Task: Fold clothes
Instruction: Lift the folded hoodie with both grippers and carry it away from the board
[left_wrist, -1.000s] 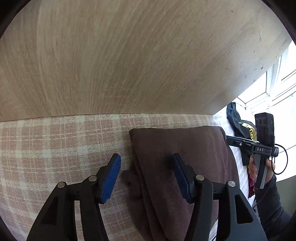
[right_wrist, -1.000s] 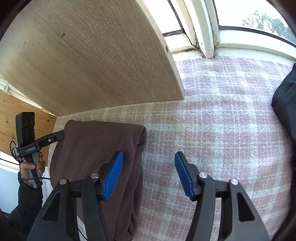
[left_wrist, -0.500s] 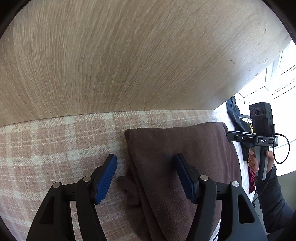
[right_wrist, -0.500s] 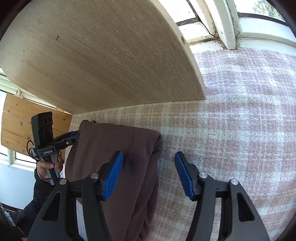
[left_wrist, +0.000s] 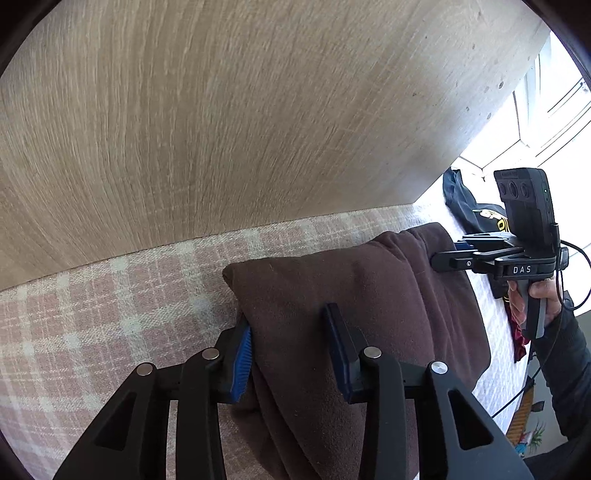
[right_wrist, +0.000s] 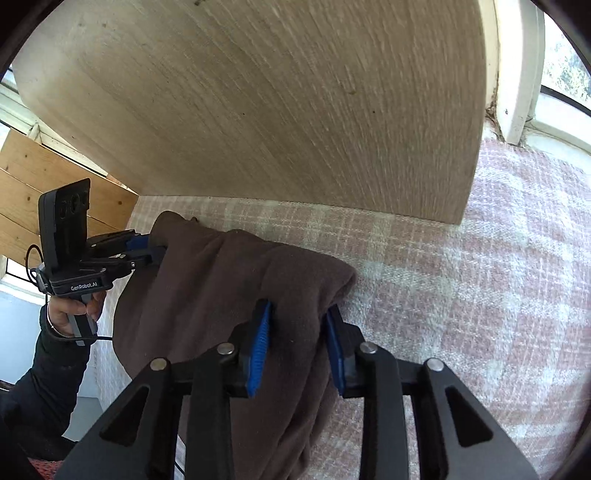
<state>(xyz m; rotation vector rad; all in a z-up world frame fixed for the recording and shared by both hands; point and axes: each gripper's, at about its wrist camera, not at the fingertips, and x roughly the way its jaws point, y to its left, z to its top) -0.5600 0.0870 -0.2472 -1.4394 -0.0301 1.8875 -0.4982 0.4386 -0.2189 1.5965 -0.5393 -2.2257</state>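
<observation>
Where jaws gaped before, both hand-held grippers now clamped on brown garment (left_wrist: 332, 280).

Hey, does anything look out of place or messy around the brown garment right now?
Nothing stands out. The brown garment lies folded on the plaid blanket, and the left gripper and right gripper have just closed on opposite ends.

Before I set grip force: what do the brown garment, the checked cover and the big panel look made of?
Brown garment: soft, matte, fleece-like fabric; it bunches thickly between the pads. Checked cover: coarse woven cloth with visible threads, maybe wool or cotton. Panel: pale wood or wood-look laminate, matte, with a streaked grain.
</observation>
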